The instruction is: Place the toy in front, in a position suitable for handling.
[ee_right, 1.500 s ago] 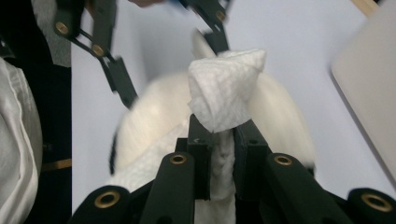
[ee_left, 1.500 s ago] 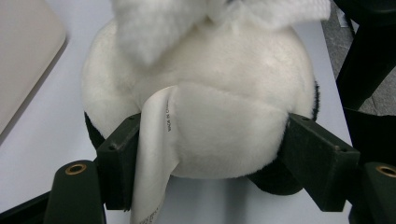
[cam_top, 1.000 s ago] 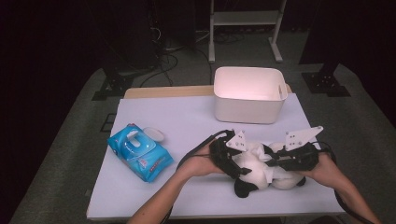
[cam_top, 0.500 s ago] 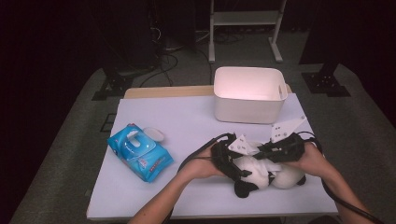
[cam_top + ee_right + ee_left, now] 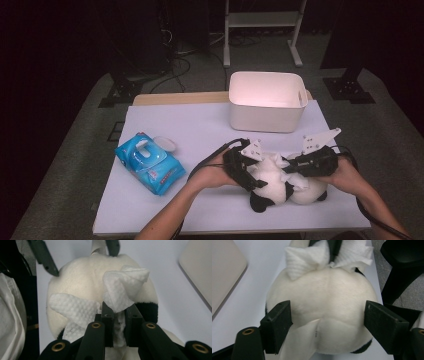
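A black-and-white panda plush (image 5: 280, 187) lies near the table's front edge. My left gripper (image 5: 256, 176) straddles its white body (image 5: 324, 307) from the left. Both pads (image 5: 278, 320) press into the fur, and the jaws have just been opening slightly with the plush still between them. My right gripper (image 5: 289, 167) comes in from the right, shut on a crumpled white wipe (image 5: 125, 287). The right gripper (image 5: 117, 312) holds the wipe against the plush's white fur (image 5: 82, 275).
A white bin (image 5: 267, 102) stands behind the plush at the back right. A blue pack of wipes (image 5: 147, 162) with its lid open lies at the left. A chair base (image 5: 402, 262) stands on the floor beyond the table edge.
My right gripper, with the wipe, slid a little toward the left over the plush and then came partly back. The left gripper and the plush stayed put.
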Demonstrator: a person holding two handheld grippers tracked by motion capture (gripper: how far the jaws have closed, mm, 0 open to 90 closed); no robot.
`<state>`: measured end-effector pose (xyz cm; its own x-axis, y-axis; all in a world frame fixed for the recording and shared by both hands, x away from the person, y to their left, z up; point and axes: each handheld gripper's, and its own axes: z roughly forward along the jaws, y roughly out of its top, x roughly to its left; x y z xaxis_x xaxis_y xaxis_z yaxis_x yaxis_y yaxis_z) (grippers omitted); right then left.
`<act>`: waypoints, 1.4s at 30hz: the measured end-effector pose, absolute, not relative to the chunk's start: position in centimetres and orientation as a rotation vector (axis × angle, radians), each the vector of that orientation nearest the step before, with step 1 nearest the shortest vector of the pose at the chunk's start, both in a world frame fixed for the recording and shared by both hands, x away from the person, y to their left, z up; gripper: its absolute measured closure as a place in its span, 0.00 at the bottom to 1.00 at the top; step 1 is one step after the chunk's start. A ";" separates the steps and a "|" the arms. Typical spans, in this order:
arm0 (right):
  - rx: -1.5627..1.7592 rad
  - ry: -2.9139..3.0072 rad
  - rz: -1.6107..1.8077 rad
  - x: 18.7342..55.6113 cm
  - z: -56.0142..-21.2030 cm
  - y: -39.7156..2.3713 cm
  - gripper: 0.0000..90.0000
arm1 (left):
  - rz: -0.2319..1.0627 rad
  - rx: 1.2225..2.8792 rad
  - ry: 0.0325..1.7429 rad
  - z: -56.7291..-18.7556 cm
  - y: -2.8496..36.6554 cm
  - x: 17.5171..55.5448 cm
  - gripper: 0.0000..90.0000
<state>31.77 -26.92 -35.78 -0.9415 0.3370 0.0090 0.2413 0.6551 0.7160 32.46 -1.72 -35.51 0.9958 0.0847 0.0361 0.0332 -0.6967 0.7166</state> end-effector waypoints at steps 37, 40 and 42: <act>0.429 2.713 1.241 30.0 -34.8 -27.1 0.88 | 0.115 2.366 -0.010 -35.6 -2.1 30.0 0.30; 0.479 2.709 1.256 30.0 -35.3 -28.1 0.88 | 0.101 2.362 -0.020 -35.5 -2.1 29.8 0.30; 0.484 2.708 1.269 29.6 -35.5 -28.1 0.89 | 0.094 2.377 -0.029 -35.1 -2.1 29.8 0.30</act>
